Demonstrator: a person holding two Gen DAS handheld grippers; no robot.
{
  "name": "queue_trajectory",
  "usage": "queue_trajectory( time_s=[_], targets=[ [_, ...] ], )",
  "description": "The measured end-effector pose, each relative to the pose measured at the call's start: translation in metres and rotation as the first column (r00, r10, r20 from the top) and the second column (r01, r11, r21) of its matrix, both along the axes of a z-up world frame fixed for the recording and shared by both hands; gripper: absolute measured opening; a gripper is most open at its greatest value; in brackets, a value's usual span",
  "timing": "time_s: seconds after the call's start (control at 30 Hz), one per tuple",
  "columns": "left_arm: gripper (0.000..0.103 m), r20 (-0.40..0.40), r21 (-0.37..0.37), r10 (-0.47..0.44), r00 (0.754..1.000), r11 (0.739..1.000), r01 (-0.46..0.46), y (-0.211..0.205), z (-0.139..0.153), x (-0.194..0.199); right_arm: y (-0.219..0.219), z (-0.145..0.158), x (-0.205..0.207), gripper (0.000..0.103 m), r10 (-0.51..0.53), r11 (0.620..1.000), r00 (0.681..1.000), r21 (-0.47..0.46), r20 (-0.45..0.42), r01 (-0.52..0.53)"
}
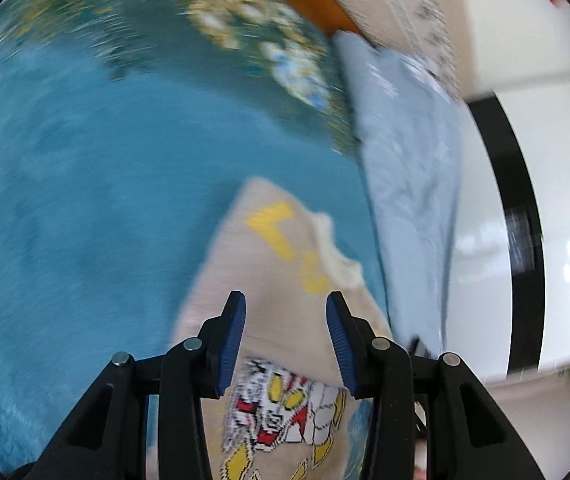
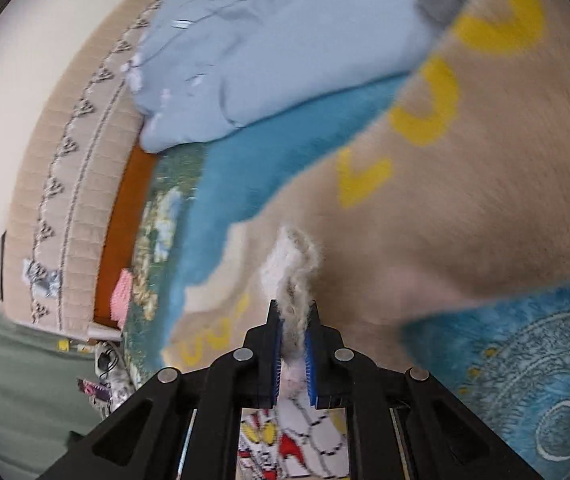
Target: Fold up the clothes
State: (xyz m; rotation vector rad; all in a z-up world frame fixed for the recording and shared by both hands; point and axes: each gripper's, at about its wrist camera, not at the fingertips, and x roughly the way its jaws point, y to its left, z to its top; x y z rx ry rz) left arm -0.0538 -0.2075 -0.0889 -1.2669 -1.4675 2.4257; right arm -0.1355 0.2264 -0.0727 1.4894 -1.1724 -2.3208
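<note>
**Fold in progress: one tool pinching the sweater's fleecy edge, the other free above it**

My right gripper [image 2: 293, 344] has its blue-padded jaws drawn almost together on a bunched ridge of the beige fleece-lined sweater with yellow letters and a red, white and yellow cartoon print [image 2: 465, 208]. The white lining stands up out of the pinch, which I read as the edge being gripped so a panel can be carried over the body of the garment. My left gripper [image 1: 286, 336] is spread wide with nothing between its pads; it hangs over the same sweater [image 1: 269, 272], in my judgement placed to steady or catch another edge, though the blur leaves open whether it touches the cloth.

The sweater lies on the teal plush blanket with pale swirl patterns [image 2: 525, 368] that covers the bed, just beside the pale blue crumpled garment [image 2: 277, 60] near the beige headboard with a dark stitched motif [image 2: 65, 160]. In the left wrist view the sweater's long axis runs away from the tool, the cartoon print at the near end and the yellow letters at the far end. In the right wrist view the row of letters slants up toward the right. Which end holds the collar I cannot tell.
</note>
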Motion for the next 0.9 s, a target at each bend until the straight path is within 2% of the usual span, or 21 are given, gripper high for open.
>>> queue_trajectory(
  time_s=[0.13, 0.23, 0.3, 0.47, 0.67, 0.77, 0.9],
  targets=[
    [0.043, -0.003, -0.088, -0.148, 0.989, 0.985, 0.147, 0.028, 0.004, -0.025, 0.005, 0.003, -0.003, 0.010, -0.003, 1.000, 1.000, 0.024, -0.016, 0.003],
    [0.043, 0.057, -0.134, -0.210, 0.976, 0.967, 0.216, 0.042, -0.005, -0.035, 0.000, 0.010, -0.010, 0.010, 0.018, 0.997, 1.000, 0.072, -0.025, -0.016],
    [0.043, 0.100, -0.149, -0.218, 0.971, 0.961, 0.231, 0.043, -0.012, -0.037, 0.000, 0.010, -0.013, 0.010, 0.019, 0.995, 1.000, 0.096, -0.017, -0.017],
    [0.043, 0.155, -0.158, -0.192, 0.969, 0.963, 0.217, 0.036, -0.023, -0.038, 0.005, -0.007, -0.020, 0.010, -0.023, 0.993, 0.999, 0.116, 0.041, 0.018],
    [0.043, 0.180, -0.114, -0.159, 0.971, 0.977, 0.181, 0.027, -0.034, -0.029, 0.011, -0.025, -0.021, 0.010, -0.039, 0.992, 0.994, 0.126, 0.103, 0.025],
    [0.042, 0.194, -0.106, -0.149, 0.970, 0.979, 0.171, 0.026, -0.039, -0.030, 0.009, -0.027, -0.023, 0.010, -0.035, 0.990, 0.993, 0.139, 0.110, 0.020],
    [0.041, 0.195, -0.060, -0.108, 0.975, 0.991, 0.122, 0.017, -0.046, -0.033, 0.009, -0.029, -0.024, 0.010, -0.030, 0.988, 0.992, 0.153, 0.119, 0.011]
  ],
)
